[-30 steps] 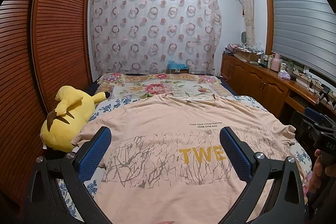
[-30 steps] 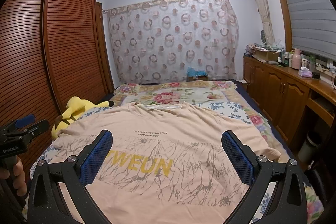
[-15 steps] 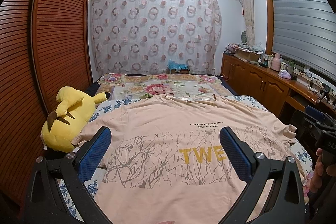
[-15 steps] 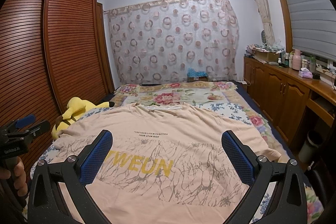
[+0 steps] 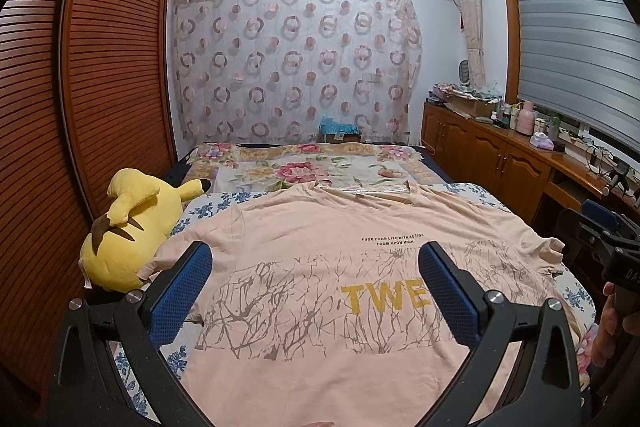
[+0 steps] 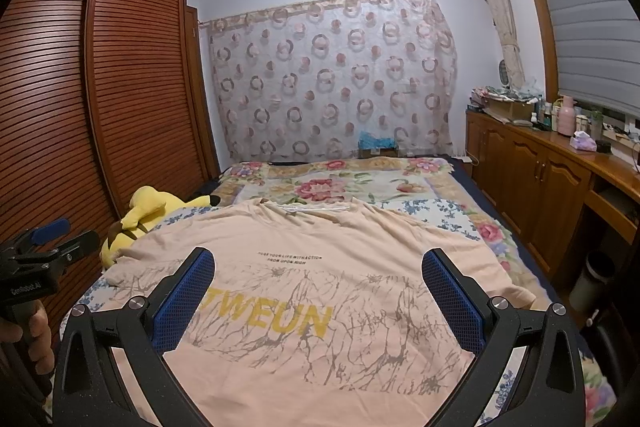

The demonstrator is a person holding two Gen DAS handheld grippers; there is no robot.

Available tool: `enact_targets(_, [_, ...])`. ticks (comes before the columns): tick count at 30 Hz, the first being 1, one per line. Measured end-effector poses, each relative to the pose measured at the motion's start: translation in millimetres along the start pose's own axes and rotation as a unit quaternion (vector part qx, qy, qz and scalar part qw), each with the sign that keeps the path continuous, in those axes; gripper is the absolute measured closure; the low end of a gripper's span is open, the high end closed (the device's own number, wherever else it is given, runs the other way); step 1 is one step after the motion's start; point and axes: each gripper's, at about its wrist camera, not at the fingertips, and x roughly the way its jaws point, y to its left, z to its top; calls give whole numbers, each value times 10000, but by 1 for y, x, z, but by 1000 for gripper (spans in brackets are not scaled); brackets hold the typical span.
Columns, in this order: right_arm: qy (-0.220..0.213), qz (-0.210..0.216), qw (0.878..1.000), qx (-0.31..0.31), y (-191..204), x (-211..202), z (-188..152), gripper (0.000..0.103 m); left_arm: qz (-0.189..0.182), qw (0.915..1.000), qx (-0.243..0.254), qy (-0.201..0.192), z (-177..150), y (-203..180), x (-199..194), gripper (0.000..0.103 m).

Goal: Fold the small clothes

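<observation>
**Ana:** Hovering over a bed, both grippers point at a peach T-shirt spread flat, print side up, collar toward the far curtain. What do you want first?

**Ben:** Are the grippers holding anything?

**Ana:** No. The left gripper has its blue-padded jaws spread wide with nothing between them, above the shirt's lower half. The right gripper is the same: jaws wide apart, empty, above the yellow lettering.

**Ben:** Has anything changed in the last second?

**Ana:** Almost nothing. Compared with a second ago, both views match: the shirt lies unshifted and both grippers sit where they were. I read that as a pause before the first fold, so folding has not begun.

**Ben:** Anything nearby that might interfere?

**Ana:** A yellow Pikachu plush lies at the bed's left edge, just beside the shirt's left sleeve; whether they touch I cannot tell. The right sleeve drapes toward the bed's right edge. Wooden cabinets stand well apart on the right.
</observation>
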Motion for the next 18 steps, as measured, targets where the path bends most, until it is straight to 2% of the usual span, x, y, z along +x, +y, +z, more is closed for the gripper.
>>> enact_targets(18, [-15,21,10000,2,-1,1,-1,0,6,10000,15,-14,0,-1,0,0])
